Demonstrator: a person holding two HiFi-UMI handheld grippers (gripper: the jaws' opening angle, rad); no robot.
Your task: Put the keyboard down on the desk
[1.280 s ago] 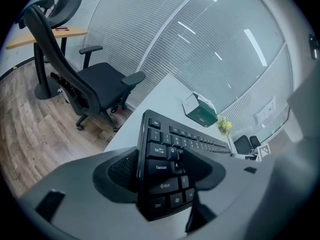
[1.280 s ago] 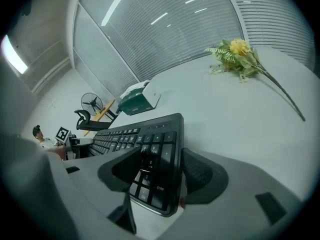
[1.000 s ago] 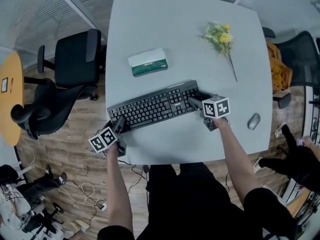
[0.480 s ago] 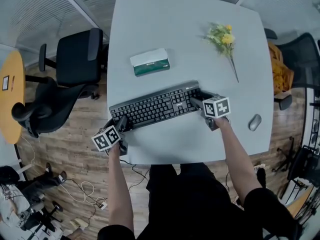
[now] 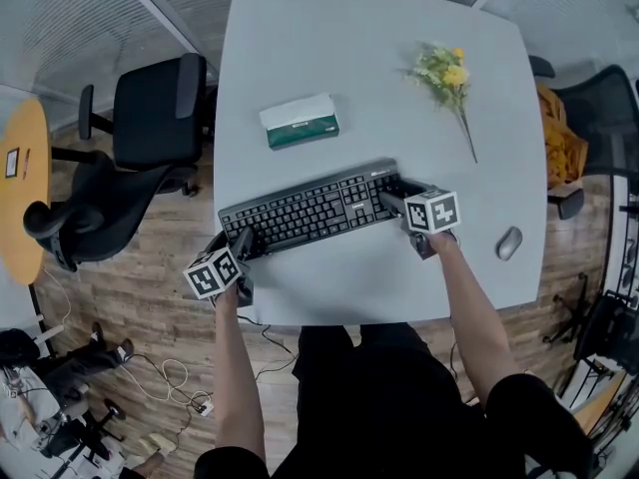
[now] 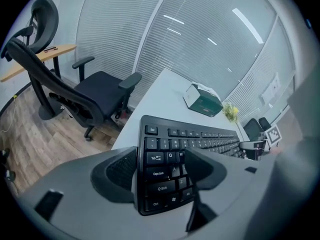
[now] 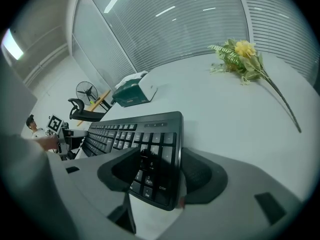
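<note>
A black keyboard (image 5: 315, 208) stretches across the near half of the pale grey desk (image 5: 369, 108), held at both ends. My left gripper (image 5: 243, 244) is shut on its left end, jaws clamped over the Caps Lock and Shift keys (image 6: 162, 176). My right gripper (image 5: 394, 204) is shut on its right end, over the number pad (image 7: 152, 171). In both gripper views the keyboard (image 6: 200, 141) looks nearly level, close to the desk top; whether it touches the desk I cannot tell.
A green and white tissue box (image 5: 300, 121) lies beyond the keyboard. Yellow flowers (image 5: 444, 71) lie at the far right. A grey mouse (image 5: 508, 242) sits near the right edge. A black office chair (image 5: 150, 118) stands left of the desk.
The keyboard has levelled out and come lower toward the desk; in both gripper views its tilt has flattened. Both grippers keep their hold.
</note>
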